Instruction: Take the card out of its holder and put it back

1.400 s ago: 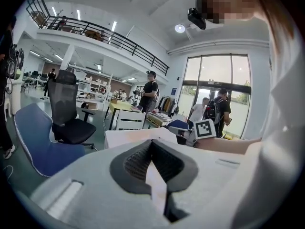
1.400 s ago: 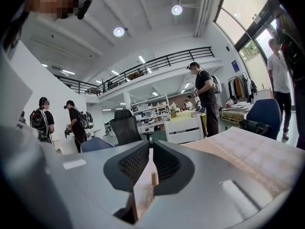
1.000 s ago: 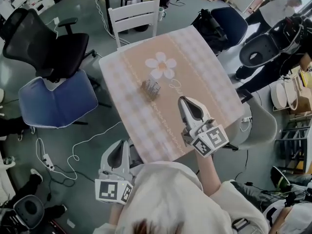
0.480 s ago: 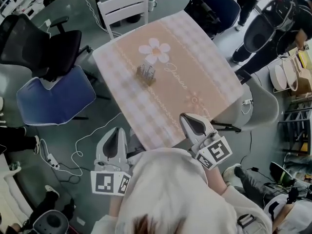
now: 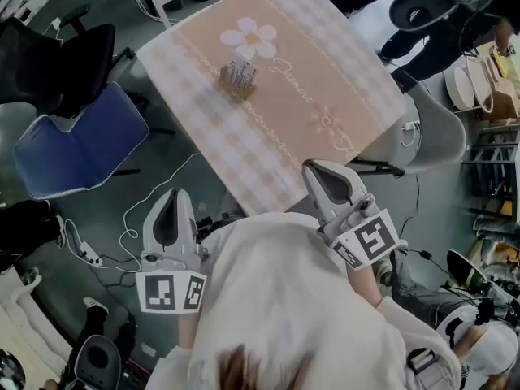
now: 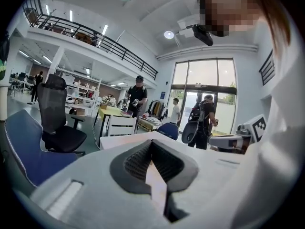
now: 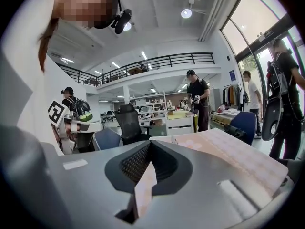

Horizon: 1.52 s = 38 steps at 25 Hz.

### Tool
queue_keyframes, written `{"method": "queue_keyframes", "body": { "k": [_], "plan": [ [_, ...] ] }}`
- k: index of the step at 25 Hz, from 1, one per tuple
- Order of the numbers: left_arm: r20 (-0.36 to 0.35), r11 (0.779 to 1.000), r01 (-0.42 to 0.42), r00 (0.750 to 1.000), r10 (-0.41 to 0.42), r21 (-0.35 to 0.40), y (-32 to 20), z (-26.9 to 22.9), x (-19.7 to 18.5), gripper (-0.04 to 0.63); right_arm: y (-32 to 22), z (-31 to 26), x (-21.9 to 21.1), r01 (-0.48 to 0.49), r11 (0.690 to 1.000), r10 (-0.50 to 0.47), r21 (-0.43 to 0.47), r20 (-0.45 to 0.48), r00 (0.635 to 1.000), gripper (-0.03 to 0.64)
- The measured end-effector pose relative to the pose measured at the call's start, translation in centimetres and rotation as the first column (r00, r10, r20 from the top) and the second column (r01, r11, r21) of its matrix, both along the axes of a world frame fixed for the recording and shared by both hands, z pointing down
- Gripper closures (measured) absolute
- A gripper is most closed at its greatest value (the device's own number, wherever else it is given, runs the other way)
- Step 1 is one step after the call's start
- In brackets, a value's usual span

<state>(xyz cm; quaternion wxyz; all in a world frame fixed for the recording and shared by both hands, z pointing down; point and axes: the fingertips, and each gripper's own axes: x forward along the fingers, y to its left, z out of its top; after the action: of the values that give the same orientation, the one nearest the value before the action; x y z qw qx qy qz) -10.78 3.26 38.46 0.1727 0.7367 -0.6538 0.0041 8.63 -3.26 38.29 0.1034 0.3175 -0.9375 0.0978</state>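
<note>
At the far left a blue chair (image 5: 77, 140) stands on the floor beside the table (image 5: 341, 96). The left gripper (image 5: 174, 195) hangs off the table's near edge, above the floor; its own view shows the jaws drawn together with nothing between them. Farther up, the card holder (image 5: 237, 77) sits upright on the checked cloth just beside the flower print (image 5: 249, 36), well apart from both grippers. Pale edges stand up in it, too small to tell the card apart. The right gripper (image 5: 314, 167) hovers at the table's near corner, jaws pressed together and empty. A grey chair (image 5: 439, 136) stands at the right.
</note>
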Motion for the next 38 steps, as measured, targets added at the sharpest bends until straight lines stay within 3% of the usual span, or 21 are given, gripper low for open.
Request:
{"method": "queue_keyframes", "body": {
  "k": [11, 15, 26, 38],
  "plan": [
    [-0.019, 0.99, -0.143, 0.99, 0.143, -0.002, 0.7, -0.9, -0.3, 0.595, 3.6, -0.5, -1.2, -0.086, 0.995, 0.084, -0.045, -0.035, 0.996, 0.618],
    [-0.025, 0.986, -0.164, 0.986, 0.165, 0.006, 1.1, -1.2, -0.8, 0.595, 5.1, 0.2, -1.7, -0.097, 0.994, 0.093, -0.052, -0.071, 0.993, 0.618],
    [0.01, 0.978, -0.209, 0.978, 0.208, 0.011, 2.7, -1.2, -2.0, 0.595, 7.3, 0.8, -2.9, -0.136, 0.989, 0.135, -0.052, -0.04, 0.99, 0.618],
    [0.007, 0.973, -0.228, 0.974, 0.228, 0.036, 4.2, -1.2, -1.5, 0.595, 8.8, 1.1, -4.6, -0.095, 0.995, 0.094, -0.037, -0.032, 0.995, 0.618]
  ]
}}
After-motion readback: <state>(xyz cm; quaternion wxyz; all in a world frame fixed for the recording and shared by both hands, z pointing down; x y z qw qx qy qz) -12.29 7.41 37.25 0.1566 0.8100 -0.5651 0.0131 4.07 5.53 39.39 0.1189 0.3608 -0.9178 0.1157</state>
